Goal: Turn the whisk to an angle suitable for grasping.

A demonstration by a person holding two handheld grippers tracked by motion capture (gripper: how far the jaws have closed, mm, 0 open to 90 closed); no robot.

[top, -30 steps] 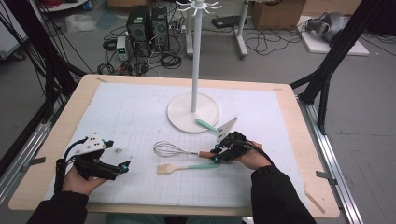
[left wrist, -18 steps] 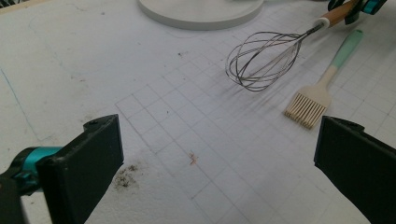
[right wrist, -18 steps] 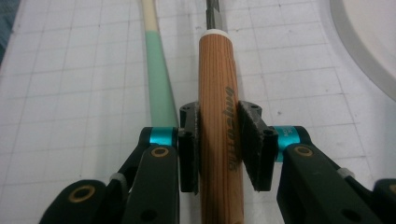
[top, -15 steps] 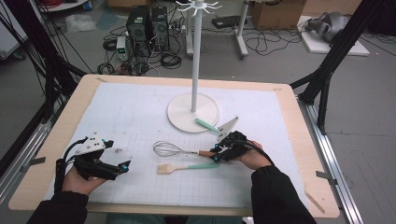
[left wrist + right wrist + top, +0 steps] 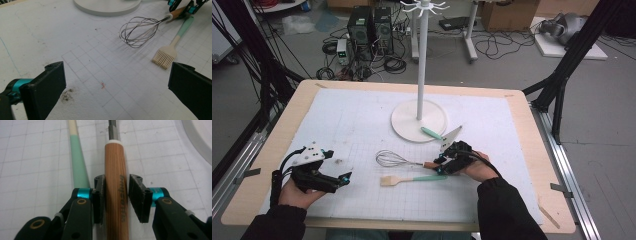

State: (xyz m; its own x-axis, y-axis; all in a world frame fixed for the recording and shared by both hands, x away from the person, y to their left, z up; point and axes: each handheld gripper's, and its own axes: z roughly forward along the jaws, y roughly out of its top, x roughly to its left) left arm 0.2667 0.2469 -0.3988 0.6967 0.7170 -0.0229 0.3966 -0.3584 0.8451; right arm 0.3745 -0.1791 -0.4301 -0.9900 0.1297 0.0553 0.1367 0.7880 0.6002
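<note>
A wire whisk (image 5: 393,160) with a wooden handle (image 5: 115,170) lies on the white grid mat. My right gripper (image 5: 439,166) straddles that handle. Its jaws have just been opening: the handle is still between them, one pad (image 5: 100,195) rests against the wood, and a thin gap shows at the other, so the gripper (image 5: 117,180) is open. A pastry brush (image 5: 409,179) with a mint handle (image 5: 78,162) lies just beside the whisk (image 5: 137,31). My left gripper (image 5: 344,179) hovers low at the mat's near left, wide open (image 5: 117,82) and holding nothing, facing the brush (image 5: 166,53).
A white hook stand rises from a round base (image 5: 407,120) at the mat's middle back. A mint-handled scraper (image 5: 432,133) lies across the base's near edge, close behind my right gripper. A dark smudge (image 5: 67,93) marks the mat near my left jaw.
</note>
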